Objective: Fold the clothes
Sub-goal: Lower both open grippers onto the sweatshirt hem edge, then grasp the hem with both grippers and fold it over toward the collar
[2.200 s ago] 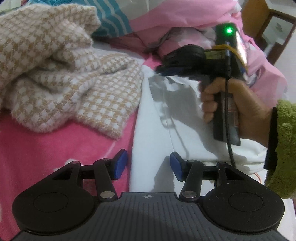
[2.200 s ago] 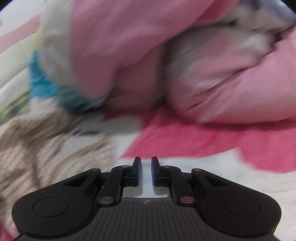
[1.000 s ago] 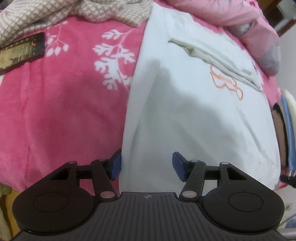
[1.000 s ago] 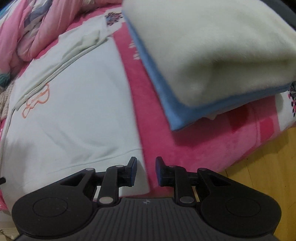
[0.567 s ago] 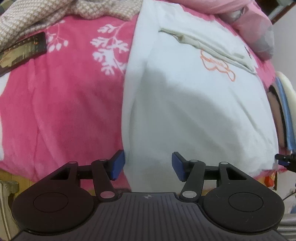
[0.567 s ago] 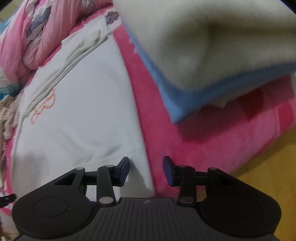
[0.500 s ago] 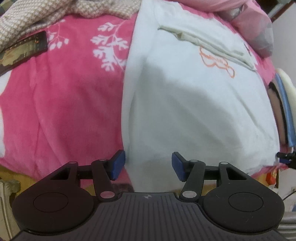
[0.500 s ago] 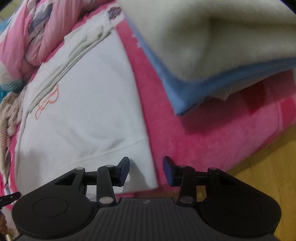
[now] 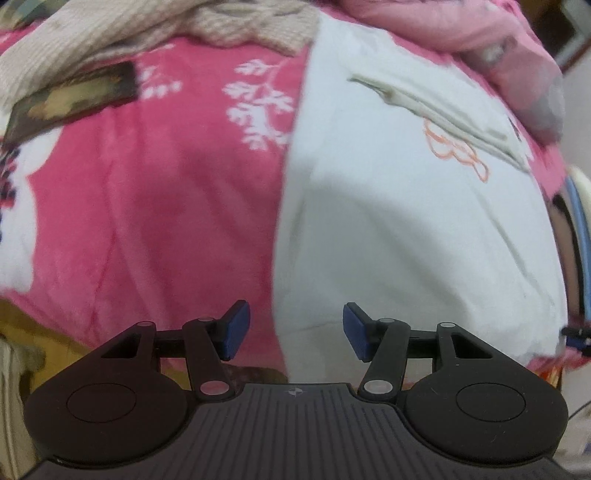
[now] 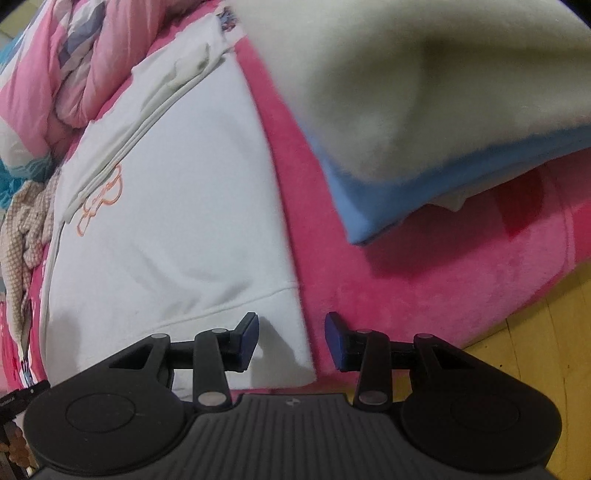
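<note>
A white garment (image 9: 399, 206) with an orange outline print (image 9: 454, 153) lies flat on the pink bedspread (image 9: 147, 192); its sleeves are folded across the top. My left gripper (image 9: 293, 328) is open, its fingers straddling the garment's near left corner at the hem. In the right wrist view the same garment (image 10: 177, 206) shows its hem band, and my right gripper (image 10: 291, 341) is open around the near right hem corner. Neither gripper holds cloth.
A cream and blue folded blanket (image 10: 424, 96) lies right of the garment. A checked beige knit (image 9: 155, 33) and a dark phone-like slab (image 9: 70, 99) lie at the left. Pink bedding (image 10: 48, 66) is bunched beyond. Wooden floor (image 10: 535, 332) shows past the bed edge.
Both grippers drew back from the far end of the bed to the garment's near hem corners. The right gripper opened wider. The left one stayed open.
</note>
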Demonstrator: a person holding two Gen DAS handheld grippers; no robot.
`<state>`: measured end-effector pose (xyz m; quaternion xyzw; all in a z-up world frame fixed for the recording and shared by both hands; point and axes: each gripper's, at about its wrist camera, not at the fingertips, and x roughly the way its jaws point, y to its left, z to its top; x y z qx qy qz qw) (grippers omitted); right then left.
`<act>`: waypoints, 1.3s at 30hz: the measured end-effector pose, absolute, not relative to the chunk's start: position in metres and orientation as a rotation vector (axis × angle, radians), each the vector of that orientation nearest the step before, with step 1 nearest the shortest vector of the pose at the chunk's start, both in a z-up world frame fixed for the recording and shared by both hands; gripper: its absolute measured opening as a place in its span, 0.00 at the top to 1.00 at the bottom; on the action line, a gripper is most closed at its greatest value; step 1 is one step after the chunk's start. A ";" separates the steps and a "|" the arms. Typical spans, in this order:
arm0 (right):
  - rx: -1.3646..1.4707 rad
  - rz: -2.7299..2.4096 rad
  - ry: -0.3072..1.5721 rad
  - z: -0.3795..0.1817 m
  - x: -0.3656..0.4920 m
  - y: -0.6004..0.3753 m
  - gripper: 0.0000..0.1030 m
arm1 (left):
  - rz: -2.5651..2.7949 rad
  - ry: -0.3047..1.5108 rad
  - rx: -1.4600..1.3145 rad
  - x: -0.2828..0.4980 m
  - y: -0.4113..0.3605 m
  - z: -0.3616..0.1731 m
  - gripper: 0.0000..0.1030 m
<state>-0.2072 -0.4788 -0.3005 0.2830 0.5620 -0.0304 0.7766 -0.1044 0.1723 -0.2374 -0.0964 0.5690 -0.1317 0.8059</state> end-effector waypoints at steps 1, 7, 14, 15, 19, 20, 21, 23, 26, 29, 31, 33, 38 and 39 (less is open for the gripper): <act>0.623 -0.067 1.216 -0.302 -0.207 -0.481 0.60 | -0.263 1.219 -0.250 -0.103 0.178 -0.240 0.46; 0.605 -0.045 1.220 -0.304 -0.207 -0.484 0.59 | -0.214 1.229 -0.463 -0.105 0.200 -0.247 0.53; 0.605 -0.014 1.219 -0.306 -0.205 -0.485 0.59 | -0.285 1.337 -0.482 -0.116 0.191 -0.273 0.55; 0.602 -0.011 1.220 -0.306 -0.204 -0.484 0.59 | -0.296 1.346 -0.482 -0.116 0.189 -0.276 0.55; 0.589 0.001 1.241 -0.307 -0.204 -0.483 0.59 | -0.344 1.366 -0.423 -0.120 0.177 -0.284 0.54; 0.585 0.006 1.247 -0.307 -0.204 -0.482 0.59 | -0.357 1.371 -0.401 -0.121 0.173 -0.284 0.54; 0.580 0.010 1.254 -0.308 -0.204 -0.482 0.59 | -0.368 1.365 -0.381 -0.122 0.170 -0.284 0.54; 0.566 0.019 1.266 -0.308 -0.203 -0.479 0.61 | -0.374 1.361 -0.370 -0.122 0.167 -0.285 0.54; 0.540 0.030 1.284 -0.310 -0.202 -0.476 0.65 | -0.376 1.360 -0.354 -0.121 0.163 -0.286 0.58; 0.514 0.034 1.299 -0.311 -0.200 -0.473 0.75 | -0.378 1.358 -0.315 -0.123 0.161 -0.284 0.73; 0.500 0.038 1.300 -0.309 -0.201 -0.473 0.85 | -0.384 1.361 -0.283 -0.125 0.159 -0.278 0.91; 0.499 0.049 1.299 -0.305 -0.203 -0.472 0.94 | -0.397 1.357 -0.266 -0.126 0.157 -0.270 0.94; 0.528 0.074 1.231 -0.279 -0.205 -0.473 0.98 | -0.419 1.325 -0.274 -0.124 0.152 -0.238 0.96; 0.534 0.079 1.218 -0.274 -0.206 -0.473 0.98 | -0.429 1.311 -0.292 -0.123 0.152 -0.230 0.96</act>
